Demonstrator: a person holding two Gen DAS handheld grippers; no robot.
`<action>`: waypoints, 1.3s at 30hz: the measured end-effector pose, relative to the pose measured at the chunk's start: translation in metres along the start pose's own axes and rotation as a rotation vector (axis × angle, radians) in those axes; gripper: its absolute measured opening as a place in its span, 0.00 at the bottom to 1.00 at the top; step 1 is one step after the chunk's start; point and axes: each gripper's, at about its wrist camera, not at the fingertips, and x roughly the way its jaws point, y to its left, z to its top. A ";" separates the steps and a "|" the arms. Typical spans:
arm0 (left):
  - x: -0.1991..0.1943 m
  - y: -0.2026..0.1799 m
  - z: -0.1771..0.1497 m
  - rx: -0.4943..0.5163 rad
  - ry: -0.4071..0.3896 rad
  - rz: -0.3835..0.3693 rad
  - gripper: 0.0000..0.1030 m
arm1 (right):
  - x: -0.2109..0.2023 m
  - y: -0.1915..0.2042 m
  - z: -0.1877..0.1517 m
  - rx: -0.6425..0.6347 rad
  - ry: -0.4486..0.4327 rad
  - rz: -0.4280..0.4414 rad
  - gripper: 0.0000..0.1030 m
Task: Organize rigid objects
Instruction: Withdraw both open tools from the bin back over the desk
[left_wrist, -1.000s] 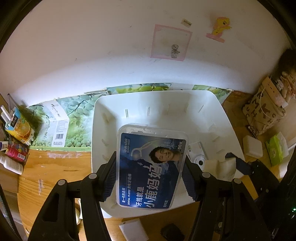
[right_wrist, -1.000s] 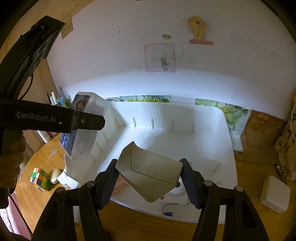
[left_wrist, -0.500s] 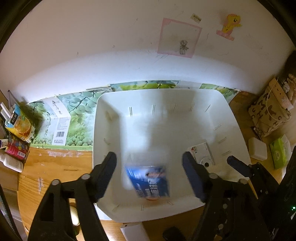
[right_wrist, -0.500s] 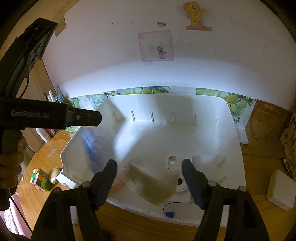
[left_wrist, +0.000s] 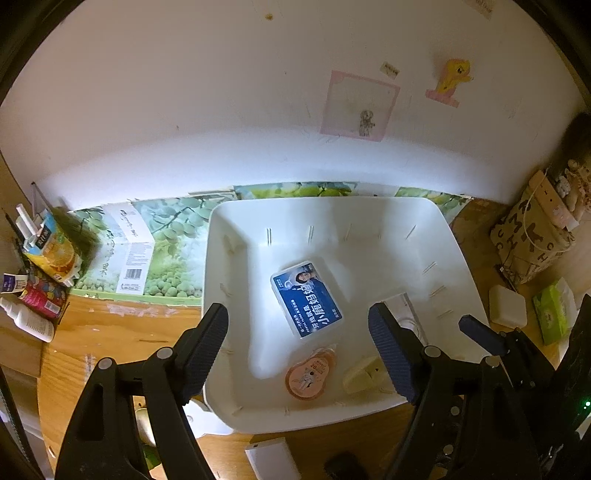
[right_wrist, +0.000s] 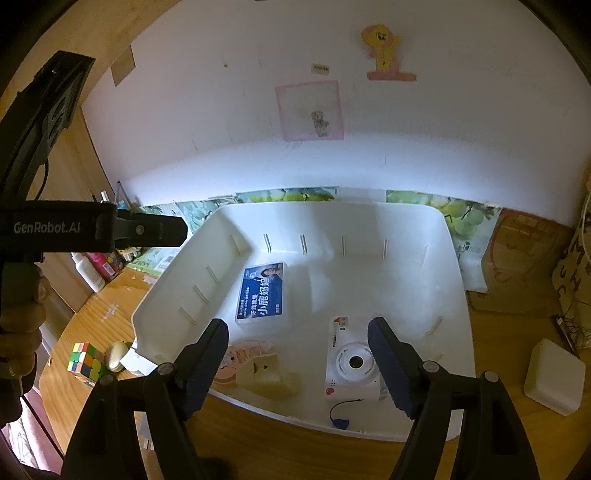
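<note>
On the desk, bin (left_wrist: 221, 258) holds floss box (left_wrist: 306, 299), camera (right_wrist: 351, 363), cup (left_wrist: 309, 374). Your left gripper (left_wrist: 297, 339) and right gripper (right_wrist: 297, 349) gape wide, empty. Cube (right_wrist: 85, 357) outside — light, stiff, likely slick; pinch flat opposite faces.

left tongs' arm (right_wrist: 66, 229), 9 o'clock in right view: "GenRobot.AI" | floss box (left_wrist: 306, 300) mid-bin: big Chinese "小鹿妈妈", small print under it too tiny to read | round orange pack (left_wrist: 309, 373) at 6 o'clock of the box: "20" | carton (left_wrist: 133, 258) at 9 o'clock: just a barcode, digits unreadable
</note>
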 end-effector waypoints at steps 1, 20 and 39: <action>-0.003 0.001 -0.001 0.001 -0.004 0.002 0.79 | -0.003 0.001 0.001 -0.004 -0.006 -0.001 0.77; -0.071 0.013 -0.035 0.004 -0.105 -0.005 0.79 | -0.067 0.023 0.002 -0.015 -0.124 -0.063 0.78; -0.114 0.039 -0.099 -0.021 -0.106 -0.012 0.79 | -0.110 0.070 -0.064 -0.022 -0.061 -0.090 0.78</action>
